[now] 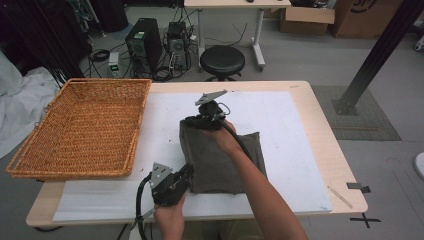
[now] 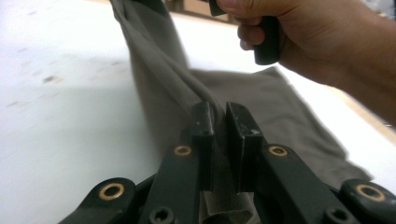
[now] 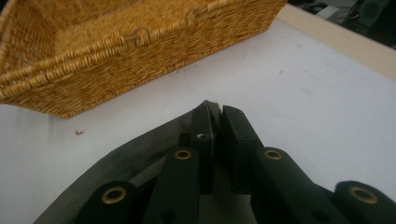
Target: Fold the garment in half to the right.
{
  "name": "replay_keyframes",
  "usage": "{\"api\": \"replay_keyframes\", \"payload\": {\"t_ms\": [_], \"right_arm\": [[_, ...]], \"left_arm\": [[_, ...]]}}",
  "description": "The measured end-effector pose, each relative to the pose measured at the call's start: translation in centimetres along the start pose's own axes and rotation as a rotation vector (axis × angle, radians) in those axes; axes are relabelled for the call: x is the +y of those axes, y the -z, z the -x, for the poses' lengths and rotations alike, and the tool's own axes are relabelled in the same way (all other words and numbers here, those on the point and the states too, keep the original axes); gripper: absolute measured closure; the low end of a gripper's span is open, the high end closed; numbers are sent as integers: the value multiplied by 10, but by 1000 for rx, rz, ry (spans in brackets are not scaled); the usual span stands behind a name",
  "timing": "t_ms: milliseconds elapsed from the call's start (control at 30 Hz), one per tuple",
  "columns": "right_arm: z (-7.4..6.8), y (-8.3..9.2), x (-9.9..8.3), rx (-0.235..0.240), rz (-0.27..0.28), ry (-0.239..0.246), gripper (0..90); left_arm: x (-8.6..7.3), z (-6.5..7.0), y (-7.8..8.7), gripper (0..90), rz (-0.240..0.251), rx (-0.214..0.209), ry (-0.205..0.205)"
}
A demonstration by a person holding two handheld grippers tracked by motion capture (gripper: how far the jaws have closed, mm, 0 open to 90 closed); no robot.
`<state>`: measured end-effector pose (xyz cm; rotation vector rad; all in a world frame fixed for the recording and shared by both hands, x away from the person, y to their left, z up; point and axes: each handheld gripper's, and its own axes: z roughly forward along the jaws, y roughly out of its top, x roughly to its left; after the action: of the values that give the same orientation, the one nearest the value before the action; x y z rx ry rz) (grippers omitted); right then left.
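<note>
A folded grey-brown cloth [image 1: 220, 160] lies on the white mat in the middle of the table. My left gripper [image 1: 186, 172] is shut on the cloth's near left corner, and the cloth [image 2: 187, 88] runs up between its jaws. My right gripper [image 1: 192, 121] is shut on the far left corner, where a tip of the cloth [image 3: 140, 151] pokes out above the jaws. The cloth's left edge is stretched taut between the two grippers. A hand [image 2: 303, 37] holding the right gripper shows beyond the cloth in the left gripper view.
A wide wicker basket [image 1: 80, 127] sits on the table's left side, close to the cloth; its wall [image 3: 140, 51] is just ahead of the right gripper. The white mat [image 1: 295, 145] covers most of the wooden table [image 1: 330, 150]. A stool and computers stand on the floor beyond.
</note>
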<state>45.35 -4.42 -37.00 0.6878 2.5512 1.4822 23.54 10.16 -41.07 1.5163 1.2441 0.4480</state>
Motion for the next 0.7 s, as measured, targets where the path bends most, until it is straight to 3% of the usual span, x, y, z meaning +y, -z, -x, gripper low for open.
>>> {"api": "replay_keyframes", "payload": {"t_ms": [267, 433, 600, 700], "right_arm": [[18, 66, -18, -45, 88, -39, 843], [29, 102, -38, -94, 115, -56, 848], [42, 125, -66, -151, 116, -93, 850], [50, 130, -80, -177, 118, -131, 852]], "left_arm": [[8, 41, -21, 821, -13, -111, -49], [6, 68, -42, 820, -51, -167, -92], [-4, 86, -66, 819, -98, -191, -119], [-8, 89, -77, 815, -122, -199, -113]]}}
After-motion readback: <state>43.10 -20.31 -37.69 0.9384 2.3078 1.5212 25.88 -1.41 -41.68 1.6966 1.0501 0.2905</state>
